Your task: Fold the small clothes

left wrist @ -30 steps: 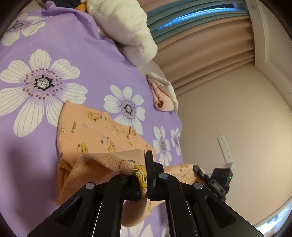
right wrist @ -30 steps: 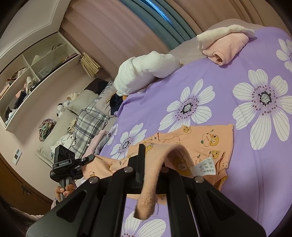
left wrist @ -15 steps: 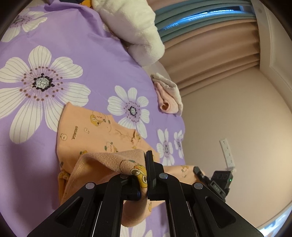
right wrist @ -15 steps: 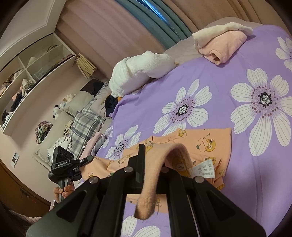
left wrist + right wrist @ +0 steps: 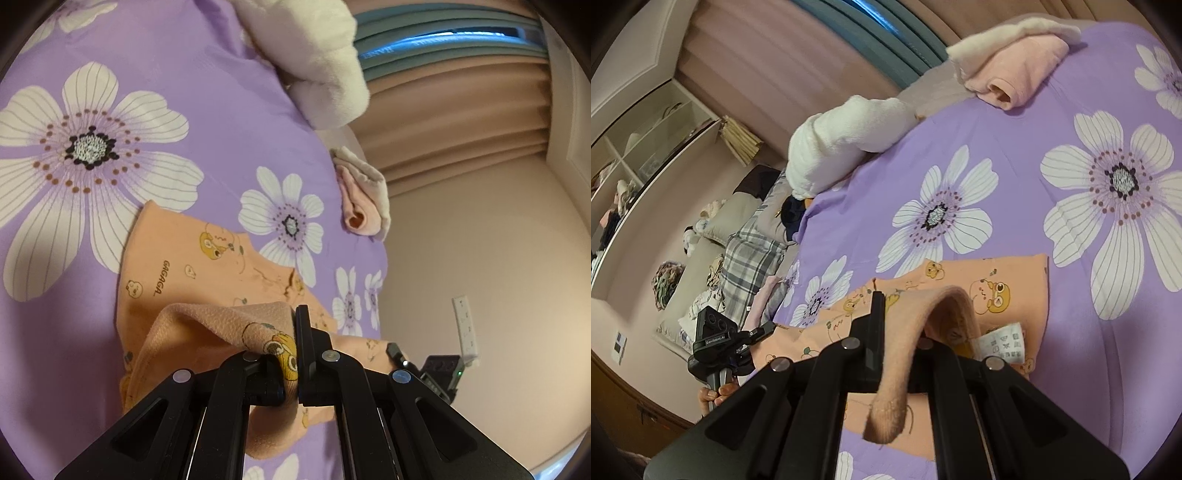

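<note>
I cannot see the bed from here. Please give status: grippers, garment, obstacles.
Left hand-held gripper and right hand-held gripper both shut on orange garment. Held edge lifted, rest flat on purple sheet. Nothing blocking the fold.

Black left gripper point(image 5: 291, 354), 4 silver screws

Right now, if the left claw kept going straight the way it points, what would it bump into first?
Most likely the flat part of the orange garment it already pinches, lying on the purple flowered bedcover just ahead of the left claw; depth is hard to judge.
</note>
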### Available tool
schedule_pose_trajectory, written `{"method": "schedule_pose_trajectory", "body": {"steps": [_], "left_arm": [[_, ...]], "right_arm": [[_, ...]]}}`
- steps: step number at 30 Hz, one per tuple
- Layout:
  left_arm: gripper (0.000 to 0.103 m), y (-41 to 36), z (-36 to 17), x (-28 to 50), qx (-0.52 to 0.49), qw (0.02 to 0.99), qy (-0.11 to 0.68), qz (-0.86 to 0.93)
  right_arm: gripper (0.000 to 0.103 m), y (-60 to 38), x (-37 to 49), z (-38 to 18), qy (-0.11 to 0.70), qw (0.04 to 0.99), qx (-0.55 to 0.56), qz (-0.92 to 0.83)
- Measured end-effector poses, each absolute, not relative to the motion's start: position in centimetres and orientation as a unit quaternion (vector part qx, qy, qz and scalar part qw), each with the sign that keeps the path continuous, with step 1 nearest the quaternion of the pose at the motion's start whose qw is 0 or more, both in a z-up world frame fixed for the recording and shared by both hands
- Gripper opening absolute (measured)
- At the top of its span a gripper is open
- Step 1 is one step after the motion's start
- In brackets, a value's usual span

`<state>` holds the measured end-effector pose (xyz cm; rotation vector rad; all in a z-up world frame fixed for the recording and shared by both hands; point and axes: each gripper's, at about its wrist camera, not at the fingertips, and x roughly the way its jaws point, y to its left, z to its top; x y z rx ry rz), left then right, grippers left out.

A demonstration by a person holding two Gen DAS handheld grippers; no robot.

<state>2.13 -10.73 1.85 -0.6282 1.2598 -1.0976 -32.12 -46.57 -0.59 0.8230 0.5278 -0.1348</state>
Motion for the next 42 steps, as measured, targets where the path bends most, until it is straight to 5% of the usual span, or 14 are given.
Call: {"method": "schedule_pose_trajectory", "body": {"steps": [17,21,23,27,32,34,42], "left_arm": [[0.000,-14.0,-3.6,6.4,-0.328,0.579,0.629,-0.402],[0.000,-14.6,-4.6,7.3,-0.356,0.554,0.647,-0.385],[0.008,-14.7,-5.0,7.7,-0.377,0.544,0.648,-0.378],[0.042,-14.0,-5.5,8.8,-0.431,0.532,0.634,-0.359],[0.046,-13.6,-5.9,10.0,-0.458,0.532,0.630,-0.331],[0.061,-13.2,-5.8,10.5,-0.473,0.527,0.626,-0.326],[0.064,-12.3,-3.4,12.3,-0.476,0.565,0.593,-0.319]], "right_arm": [[0.007,-51.4,-27.7,-6.9,0.333,0.803,0.480,-0.115],[0.025,-52.6,-27.2,-8.2,0.352,0.766,0.526,-0.116],[0.032,-53.0,-27.0,-8.6,0.351,0.750,0.550,-0.112],[0.040,-54.2,-26.7,-9.2,0.343,0.719,0.596,-0.106],[0.056,-55.6,-26.9,-9.4,0.303,0.687,0.653,-0.102],[0.064,-56.3,-27.5,-9.4,0.270,0.670,0.686,-0.092],[0.064,-57.5,-30.2,-7.0,0.222,0.712,0.655,-0.123]]}}
